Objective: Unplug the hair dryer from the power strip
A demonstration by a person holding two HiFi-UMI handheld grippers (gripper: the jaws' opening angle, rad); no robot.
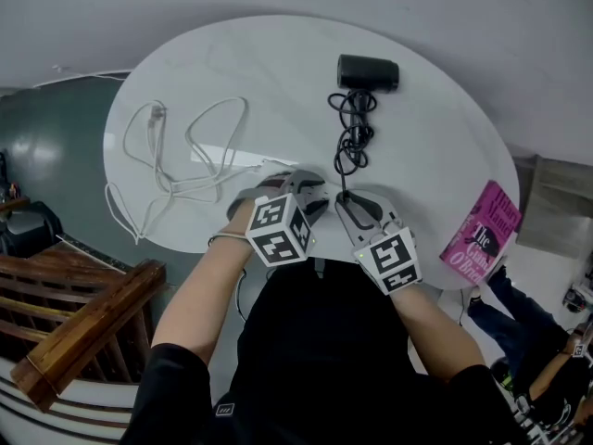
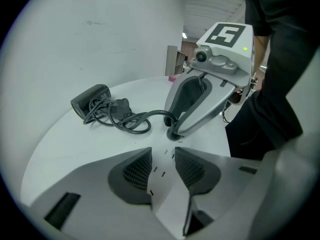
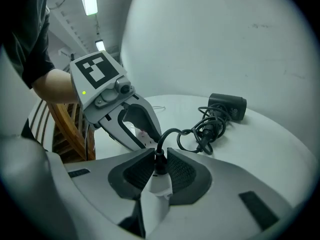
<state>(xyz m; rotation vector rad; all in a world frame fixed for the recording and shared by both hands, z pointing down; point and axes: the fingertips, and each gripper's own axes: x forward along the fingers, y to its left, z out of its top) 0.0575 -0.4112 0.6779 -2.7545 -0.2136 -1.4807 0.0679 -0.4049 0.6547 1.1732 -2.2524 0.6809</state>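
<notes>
1. lying at the far side of the white table (image 1: 278,63), the hair dryer (image 1: 368,72) has its long axis running side to side in the head view.
2. its tangled black cord (image 1: 352,133) leads toward the person to the plug (image 3: 158,164), seated in the power strip (image 2: 161,179).
3. the right gripper (image 3: 160,154) is closed on that plug.
4. the left gripper (image 2: 162,156) clamps the power strip, which runs lengthwise along its jaws.

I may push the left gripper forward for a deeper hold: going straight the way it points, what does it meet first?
The right gripper, closed on the plug just ahead of the left gripper along the power strip it clamps. The gap looks short, though depth is unclear.
</notes>
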